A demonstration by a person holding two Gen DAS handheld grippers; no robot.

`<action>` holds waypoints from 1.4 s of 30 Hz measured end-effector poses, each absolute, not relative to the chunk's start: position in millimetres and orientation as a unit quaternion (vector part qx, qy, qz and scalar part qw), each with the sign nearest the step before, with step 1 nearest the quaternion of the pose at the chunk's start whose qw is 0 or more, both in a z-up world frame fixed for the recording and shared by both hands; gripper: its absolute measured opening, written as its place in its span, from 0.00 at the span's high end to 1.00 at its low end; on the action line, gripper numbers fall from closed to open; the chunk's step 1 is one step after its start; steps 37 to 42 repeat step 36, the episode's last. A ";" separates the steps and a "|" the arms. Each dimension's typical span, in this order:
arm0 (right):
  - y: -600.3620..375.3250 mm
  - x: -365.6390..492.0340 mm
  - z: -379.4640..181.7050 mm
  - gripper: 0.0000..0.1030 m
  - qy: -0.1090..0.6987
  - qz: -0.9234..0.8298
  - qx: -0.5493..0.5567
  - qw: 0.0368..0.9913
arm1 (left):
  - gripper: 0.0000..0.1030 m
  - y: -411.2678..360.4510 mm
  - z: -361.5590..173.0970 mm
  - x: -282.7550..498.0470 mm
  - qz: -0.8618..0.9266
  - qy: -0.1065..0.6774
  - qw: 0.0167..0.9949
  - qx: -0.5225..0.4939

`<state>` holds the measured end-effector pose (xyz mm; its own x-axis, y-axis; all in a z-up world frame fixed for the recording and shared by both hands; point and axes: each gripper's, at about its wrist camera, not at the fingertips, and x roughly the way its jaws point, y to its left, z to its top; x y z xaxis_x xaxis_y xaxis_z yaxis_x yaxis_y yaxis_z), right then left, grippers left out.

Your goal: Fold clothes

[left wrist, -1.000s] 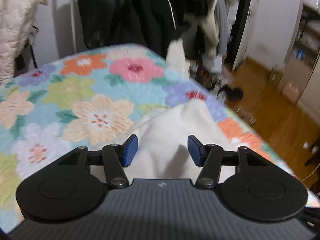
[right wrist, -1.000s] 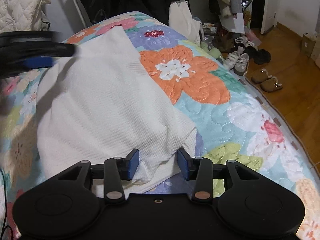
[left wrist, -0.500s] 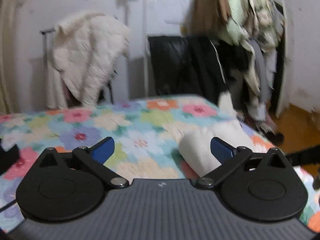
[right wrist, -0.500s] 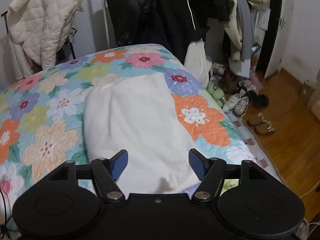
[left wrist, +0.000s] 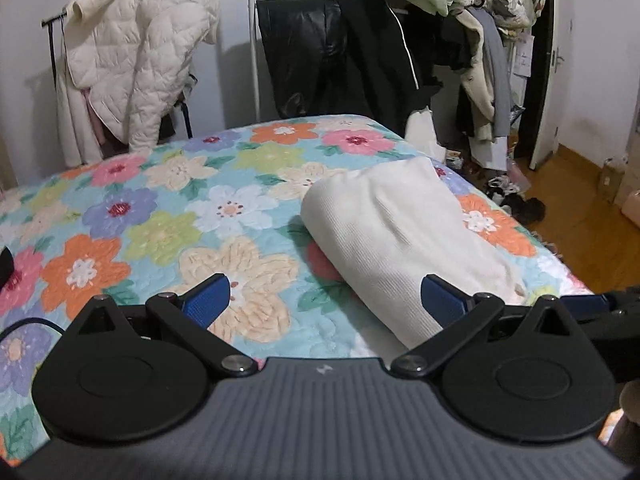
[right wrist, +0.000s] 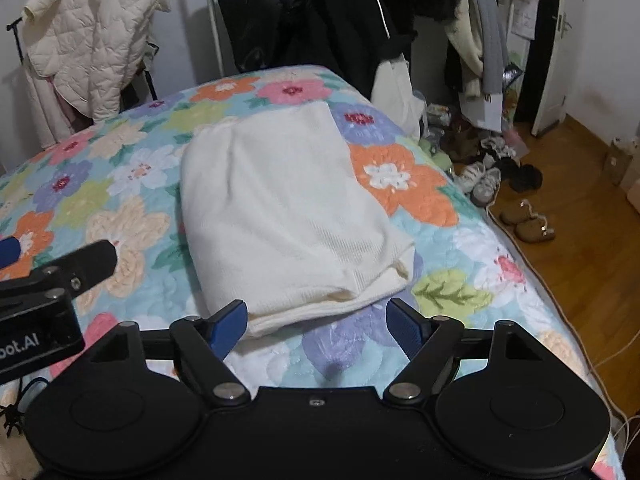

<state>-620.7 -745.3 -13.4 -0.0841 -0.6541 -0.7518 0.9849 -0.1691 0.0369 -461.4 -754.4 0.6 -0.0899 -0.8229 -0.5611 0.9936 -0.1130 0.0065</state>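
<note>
**One cream garment, folded on the bed**

One cream knit garment (right wrist: 280, 208) lies in a folded, layered rectangle on the floral quilt (right wrist: 400, 184), toward the bed's right side near the edge; its stacked hems face the right gripper (right wrist: 316, 326), whose jaws stand wide with nothing between them; the left gripper (left wrist: 322, 300) also gapes wide and empty, hanging just left of the bundle's near end. The knit looks soft, light and limp, so I judge it will sag and slide open if lifted by one layer alone; the safest hold seems to be the near hem, pinching all layers together, or both near corners at once. Counted: one garment on the bed, two grippers, one quilt; whether further folds are wanted, the pictures cannot settle.
</note>
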 end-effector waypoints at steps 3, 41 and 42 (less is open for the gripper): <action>-743.8 -618.8 -21.9 0.22 0.261 -0.695 0.331 0.582 | 0.00 -755.3 -6.0 -471.1 -0.712 0.183 0.637 0.230; -753.0 -616.2 -37.6 0.22 0.299 -0.699 0.322 0.564 | 0.00 -766.4 -28.9 -494.4 -0.687 0.243 0.642 0.237; -753.0 -616.2 -37.6 0.22 0.299 -0.699 0.322 0.564 | 0.00 -766.4 -28.9 -494.4 -0.687 0.243 0.642 0.237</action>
